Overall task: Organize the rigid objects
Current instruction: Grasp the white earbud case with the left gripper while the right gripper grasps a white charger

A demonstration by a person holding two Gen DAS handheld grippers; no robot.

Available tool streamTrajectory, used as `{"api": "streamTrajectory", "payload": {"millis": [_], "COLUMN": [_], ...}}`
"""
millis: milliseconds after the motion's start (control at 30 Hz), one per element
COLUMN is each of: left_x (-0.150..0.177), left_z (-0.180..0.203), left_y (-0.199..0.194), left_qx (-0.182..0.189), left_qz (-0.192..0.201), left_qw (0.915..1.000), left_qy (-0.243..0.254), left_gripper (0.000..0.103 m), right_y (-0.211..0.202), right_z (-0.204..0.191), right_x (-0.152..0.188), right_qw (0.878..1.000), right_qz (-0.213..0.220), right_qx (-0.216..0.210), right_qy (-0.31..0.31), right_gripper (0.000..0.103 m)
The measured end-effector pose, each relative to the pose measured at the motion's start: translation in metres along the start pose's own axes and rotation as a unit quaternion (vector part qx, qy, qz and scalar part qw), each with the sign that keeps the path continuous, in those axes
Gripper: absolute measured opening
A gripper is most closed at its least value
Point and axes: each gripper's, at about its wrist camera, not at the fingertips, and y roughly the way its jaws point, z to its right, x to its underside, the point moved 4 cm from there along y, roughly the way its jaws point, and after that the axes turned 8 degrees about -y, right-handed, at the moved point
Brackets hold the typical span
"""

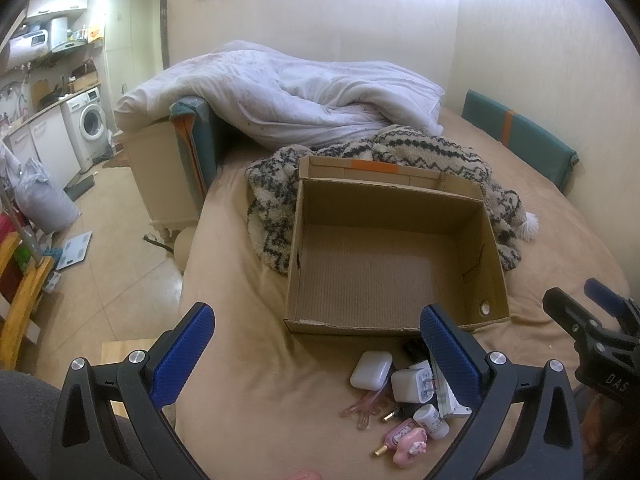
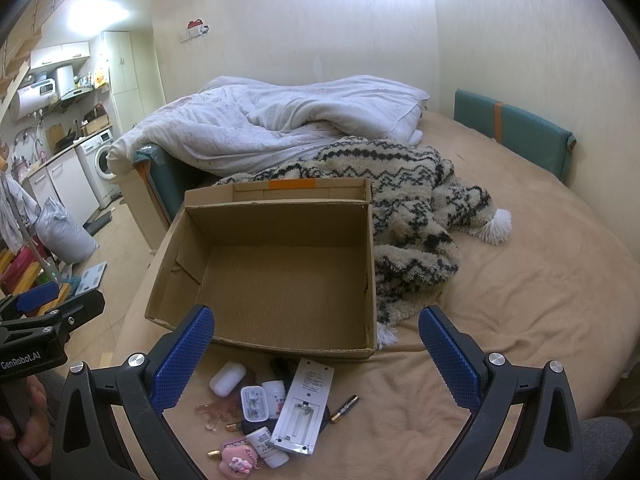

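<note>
An empty cardboard box (image 1: 396, 322) (image 2: 256, 350) sits open on the tan bed. Just in front of it lies a pile of small items: a white earbud case (image 1: 371, 370) (image 2: 227, 378), a white charger plug (image 1: 410, 386) (image 2: 254, 402), a white remote with its battery bay uncovered (image 2: 306, 406), a loose battery (image 2: 344, 409), small white bottles (image 1: 431, 422) (image 2: 267, 448), a pink charm (image 1: 404, 442) (image 2: 236, 460) and a clear pink clip (image 1: 366, 406) (image 2: 214, 412). My left gripper (image 1: 318, 354) hovers open above the pile. My right gripper (image 2: 316, 354) is open too, holding nothing.
A black-and-cream knit blanket (image 2: 404, 216) lies behind and right of the box, with a white duvet (image 2: 276, 120) beyond it. A teal cushion (image 2: 516, 132) lines the right wall. The bed's left edge drops to a tiled floor (image 1: 112, 248) with a scale and bags.
</note>
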Motion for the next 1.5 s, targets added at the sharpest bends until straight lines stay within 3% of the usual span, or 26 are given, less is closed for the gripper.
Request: {"api": "streamTrajectory", "payload": {"millis": [467, 567, 633, 800, 900, 967, 1167, 1233, 1500], "left_x": [0.007, 0.012, 0.021, 0.051, 0.067, 0.074, 0.087, 0.094, 0.106], "left_z": [-0.002, -0.014, -0.02, -0.007, 0.006, 0.013, 0.034, 0.037, 0.021], "left_y": [0.01, 0.032, 0.054, 0.103, 0.13, 0.146, 0.179, 0.186, 0.201], "left_qx": [-0.003, -0.023, -0.028, -0.007, -0.006, -0.005, 0.039, 0.046, 0.054], "left_qz": [-0.019, -0.07, -0.129, -0.251, -0.293, -0.312, -0.348, -0.361, -0.368], "left_qw": [0.9998, 0.9969, 0.9905, 0.9667, 0.9552, 0.9494, 0.9362, 0.9307, 0.9263], "left_qy": [-0.007, -0.027, -0.04, -0.051, -0.041, -0.04, -0.03, -0.033, -0.059], "left_gripper": [0.102, 0.102, 0.102, 0.101, 0.085, 0.08, 0.064, 0.052, 0.043], "right_y": [0.005, 0.016, 0.028, 0.054, 0.061, 0.061, 0.062, 0.061, 0.063], "right_z": [0.002, 0.011, 0.018, 0.031, 0.034, 0.035, 0.033, 0.031, 0.029], "right_x": [0.004, 0.012, 0.02, 0.042, 0.053, 0.054, 0.052, 0.051, 0.051], "right_qw": [1.0, 0.998, 0.995, 0.978, 0.969, 0.966, 0.965, 0.967, 0.967], "right_qz": [-0.012, -0.048, -0.085, -0.162, -0.186, -0.192, -0.196, -0.194, -0.195], "right_qx": [-0.007, -0.004, -0.012, -0.058, -0.079, -0.083, -0.089, -0.089, -0.092], "right_qy": [0.009, 0.031, 0.05, 0.115, 0.141, 0.149, 0.148, 0.141, 0.133], "right_gripper": [0.103, 0.103, 0.103, 0.103, 0.103, 0.103, 0.103, 0.103, 0.103]}}
